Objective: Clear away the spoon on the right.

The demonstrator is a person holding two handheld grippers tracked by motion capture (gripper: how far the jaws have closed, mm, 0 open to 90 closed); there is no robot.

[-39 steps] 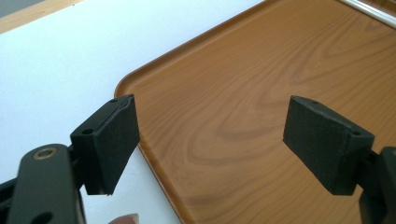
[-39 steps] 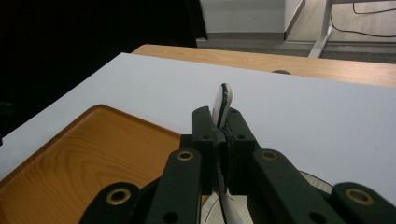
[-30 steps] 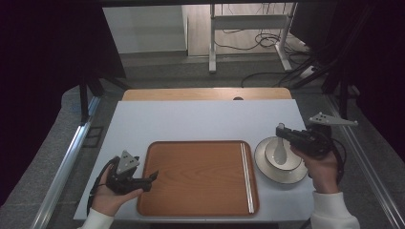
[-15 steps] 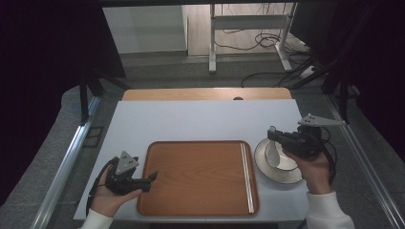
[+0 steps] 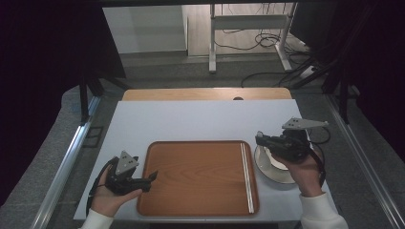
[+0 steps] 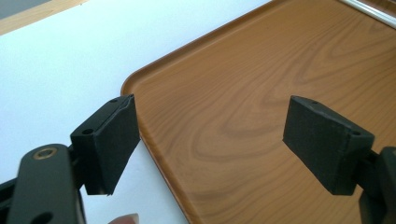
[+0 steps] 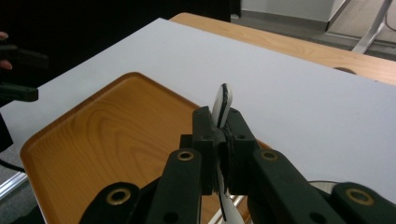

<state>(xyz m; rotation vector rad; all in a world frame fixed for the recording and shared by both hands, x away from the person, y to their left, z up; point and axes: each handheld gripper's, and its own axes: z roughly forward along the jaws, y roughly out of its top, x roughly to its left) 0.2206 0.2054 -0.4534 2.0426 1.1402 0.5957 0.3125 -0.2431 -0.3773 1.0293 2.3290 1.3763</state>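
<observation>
A brown wooden tray [image 5: 198,176] lies on the white table, with a white bowl [image 5: 274,168] just to its right. My right gripper [image 5: 260,138] hovers over the gap between bowl and tray, shut on a thin white spoon [image 7: 223,100] with a dark edge that sticks up between its jaws [image 7: 219,126]. The tray [image 7: 107,135] lies below and ahead of it, and a sliver of the bowl's rim [image 7: 322,185] shows behind. My left gripper [image 5: 153,175] rests at the tray's left edge, its jaws open and empty [image 6: 210,144] above the tray's corner [image 6: 261,70].
The white tabletop [image 5: 200,121] stretches behind the tray, ending in a wooden strip [image 5: 205,94] at the far edge. Metal rails [image 5: 62,167] run along both sides of the table. Desk legs and cables [image 5: 248,52] stand on the floor beyond.
My right gripper has carried the white spoon left from above the bowl toward the tray's right edge. The left gripper has stayed put.
</observation>
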